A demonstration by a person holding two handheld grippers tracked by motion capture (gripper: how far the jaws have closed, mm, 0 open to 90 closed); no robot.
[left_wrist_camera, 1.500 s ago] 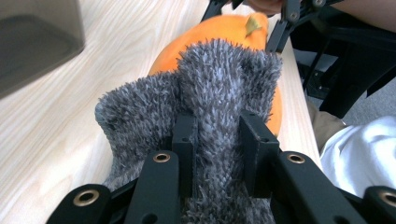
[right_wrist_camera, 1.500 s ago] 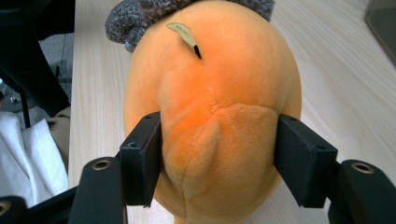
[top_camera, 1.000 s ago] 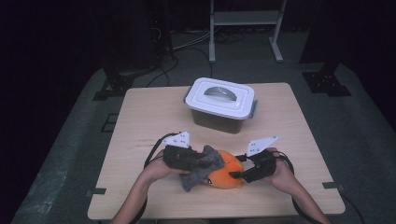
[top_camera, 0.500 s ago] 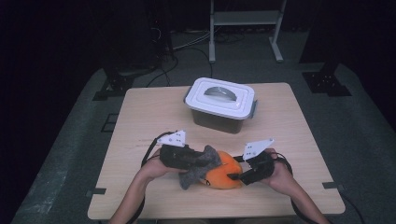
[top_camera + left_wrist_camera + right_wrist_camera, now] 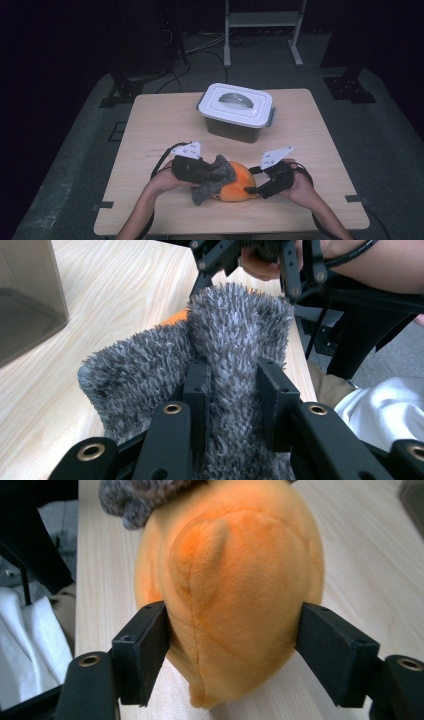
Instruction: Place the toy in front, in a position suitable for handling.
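Observation:
An orange plush toy (image 5: 237,184) lies on the table near its front edge. A grey fuzzy cloth (image 5: 214,181) is draped over the toy's left side. My left gripper (image 5: 212,175) is shut on a fold of the cloth (image 5: 235,330), with its pads (image 5: 197,385) pinching the pile. My right gripper (image 5: 250,188) reaches in from the right, and the orange plush toy (image 5: 230,565) sits between its jaws. Those jaws have just been opening. The right gripper (image 5: 232,630) has its pads beside the toy's flanks without squeezing it.
A lidded plastic box (image 5: 236,111) with a white lid stands at the back middle of the wooden table (image 5: 310,135). Its dark wall (image 5: 25,290) shows in the left gripper view. Forearms come in from the front edge. Dark floor and stands surround the table.
The left hand with the cloth has shifted slightly over the toy. The right hand stays at the toy's right side.

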